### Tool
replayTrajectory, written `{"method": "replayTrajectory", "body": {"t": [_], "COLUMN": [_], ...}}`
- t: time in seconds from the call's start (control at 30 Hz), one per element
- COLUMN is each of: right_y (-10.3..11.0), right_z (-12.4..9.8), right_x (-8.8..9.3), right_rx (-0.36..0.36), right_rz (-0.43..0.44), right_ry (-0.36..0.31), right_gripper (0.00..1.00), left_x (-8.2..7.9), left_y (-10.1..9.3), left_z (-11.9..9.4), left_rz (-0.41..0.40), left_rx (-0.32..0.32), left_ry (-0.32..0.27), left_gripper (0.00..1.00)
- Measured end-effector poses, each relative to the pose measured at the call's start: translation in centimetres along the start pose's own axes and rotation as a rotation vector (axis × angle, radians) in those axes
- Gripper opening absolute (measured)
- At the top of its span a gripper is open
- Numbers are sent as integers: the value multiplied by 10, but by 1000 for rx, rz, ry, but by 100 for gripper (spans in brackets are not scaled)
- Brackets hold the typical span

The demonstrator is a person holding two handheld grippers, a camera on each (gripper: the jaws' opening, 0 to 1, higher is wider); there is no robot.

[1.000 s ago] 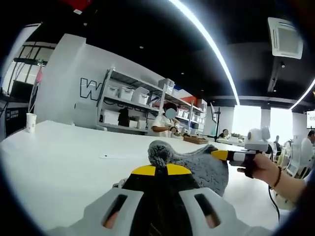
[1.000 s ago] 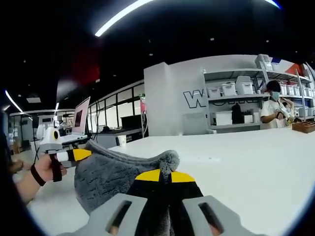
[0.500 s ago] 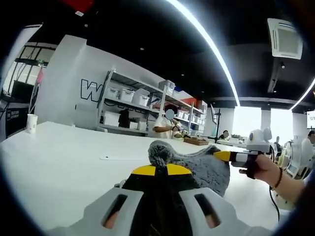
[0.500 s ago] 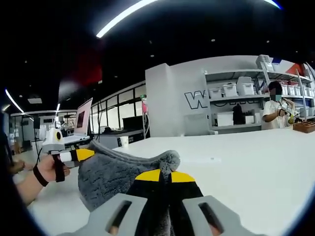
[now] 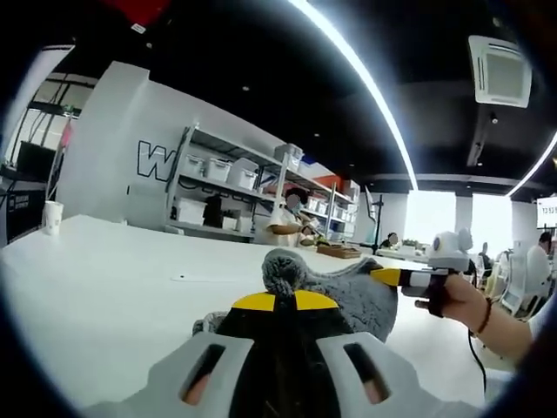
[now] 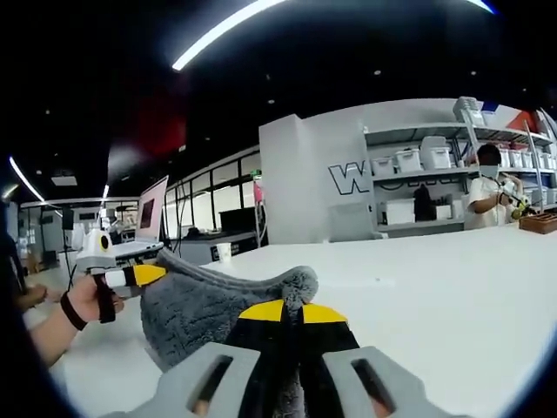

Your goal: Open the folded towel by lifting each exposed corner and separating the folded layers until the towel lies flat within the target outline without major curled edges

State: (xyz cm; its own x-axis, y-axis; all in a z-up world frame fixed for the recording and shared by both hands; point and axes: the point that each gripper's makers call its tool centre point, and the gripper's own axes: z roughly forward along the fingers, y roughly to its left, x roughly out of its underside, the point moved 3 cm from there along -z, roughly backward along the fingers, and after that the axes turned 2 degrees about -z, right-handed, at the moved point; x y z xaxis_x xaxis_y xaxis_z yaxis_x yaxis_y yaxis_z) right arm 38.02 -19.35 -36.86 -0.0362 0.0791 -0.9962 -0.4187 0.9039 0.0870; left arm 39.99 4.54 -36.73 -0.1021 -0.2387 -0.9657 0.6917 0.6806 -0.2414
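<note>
Above the white surface (image 5: 104,287), the grey fluffy towel (image 5: 352,294) is stretched lengthwise between the left gripper (image 5: 278,302) and right gripper (image 6: 291,312), each corner pinched by closed fingers.

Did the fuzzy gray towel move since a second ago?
Cannot tell. The towel sits pinched the same between the left gripper and right gripper; the shelves barely shift, which could be the camera moving.
</note>
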Motion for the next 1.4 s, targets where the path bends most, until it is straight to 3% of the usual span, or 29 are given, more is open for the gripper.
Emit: {"method": "replayTrajectory", "body": {"t": [1.4], "right_y": [20], "right_z": [-27], "right_x": [-1], "right_rx": [-39], "right_rz": [13], "right_ry": [-31], "right_gripper": [0], "left_x": [9], "left_y": [-16], "left_z": [-33], "left_rz": [-31], "left_rx": [40], "left_ry": [-1], "left_gripper": [3]}}
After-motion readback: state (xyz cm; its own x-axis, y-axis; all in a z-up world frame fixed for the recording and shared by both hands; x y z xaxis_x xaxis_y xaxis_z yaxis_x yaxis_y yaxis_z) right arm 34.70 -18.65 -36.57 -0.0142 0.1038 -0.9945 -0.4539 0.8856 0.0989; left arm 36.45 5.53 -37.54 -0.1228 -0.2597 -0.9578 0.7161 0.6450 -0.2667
